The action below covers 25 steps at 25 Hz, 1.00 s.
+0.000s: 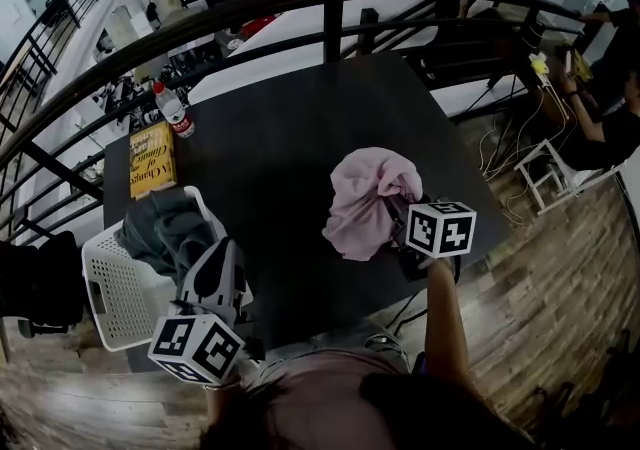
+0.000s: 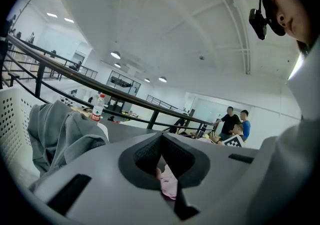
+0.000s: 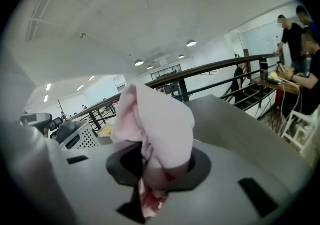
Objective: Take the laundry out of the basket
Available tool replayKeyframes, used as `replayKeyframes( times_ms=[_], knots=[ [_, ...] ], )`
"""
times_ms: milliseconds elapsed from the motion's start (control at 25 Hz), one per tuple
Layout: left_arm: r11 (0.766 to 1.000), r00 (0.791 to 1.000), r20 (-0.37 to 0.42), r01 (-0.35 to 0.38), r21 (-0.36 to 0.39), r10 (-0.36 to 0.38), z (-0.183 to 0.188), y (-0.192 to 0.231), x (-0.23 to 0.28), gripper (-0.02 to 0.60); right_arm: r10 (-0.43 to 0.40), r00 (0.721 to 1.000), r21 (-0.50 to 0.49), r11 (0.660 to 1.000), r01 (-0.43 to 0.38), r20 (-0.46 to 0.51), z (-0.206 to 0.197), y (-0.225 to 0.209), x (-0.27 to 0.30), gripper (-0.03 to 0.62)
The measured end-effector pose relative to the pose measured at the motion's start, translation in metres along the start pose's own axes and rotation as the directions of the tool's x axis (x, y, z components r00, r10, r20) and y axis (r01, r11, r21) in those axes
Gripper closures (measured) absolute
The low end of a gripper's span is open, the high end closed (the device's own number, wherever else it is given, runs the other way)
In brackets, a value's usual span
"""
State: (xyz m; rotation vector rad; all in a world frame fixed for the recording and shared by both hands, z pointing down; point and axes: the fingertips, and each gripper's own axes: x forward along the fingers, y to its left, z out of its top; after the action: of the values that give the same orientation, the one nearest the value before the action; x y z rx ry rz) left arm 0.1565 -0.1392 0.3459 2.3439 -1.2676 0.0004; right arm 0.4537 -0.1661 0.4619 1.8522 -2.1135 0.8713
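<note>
Overhead first: right gripper (image 1: 398,230) is buried in the pink garment (image 1: 368,200), which is bunched just ahead of it over the dark table (image 1: 270,128). Left gripper (image 1: 218,263) hovers at the white basket (image 1: 112,290) rim, with the grey garment (image 1: 165,228) just ahead-left, inside.
Left gripper view: jaws pressed together; pink sliver in the slit, unidentifiable.
Right gripper view: jaws pinching the pink garment, which billows above them.

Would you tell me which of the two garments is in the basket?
The grey garment, draped over the white basket's rim; the pink garment is outside it, clamped in the right gripper.
</note>
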Motion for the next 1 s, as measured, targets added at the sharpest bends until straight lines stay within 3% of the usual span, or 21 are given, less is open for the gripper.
replayKeyframes(
  times_ms=[240, 640, 1000],
  knots=[
    [1.000, 1.000, 0.000, 0.010, 0.004, -0.010, -0.004, -0.004, -0.004, 0.581, 0.021, 0.998, 0.011, 1.000, -0.021, -0.052, -0.025, 0.006, 0.009, 0.444],
    [1.000, 1.000, -0.013, -0.009, -0.005, 0.009, -0.013, -0.004, -0.007, 0.581, 0.002, 0.999, -0.099, 0.995, -0.006, -0.038, -0.021, 0.023, -0.010, 0.373],
    [0.999, 0.999, -0.017, 0.033, 0.003, -0.033, -0.017, -0.018, -0.003, 0.581, -0.031, 0.998, -0.108, 0.993, 0.036, 0.053, -0.008, 0.029, -0.050, 0.383]
  ],
)
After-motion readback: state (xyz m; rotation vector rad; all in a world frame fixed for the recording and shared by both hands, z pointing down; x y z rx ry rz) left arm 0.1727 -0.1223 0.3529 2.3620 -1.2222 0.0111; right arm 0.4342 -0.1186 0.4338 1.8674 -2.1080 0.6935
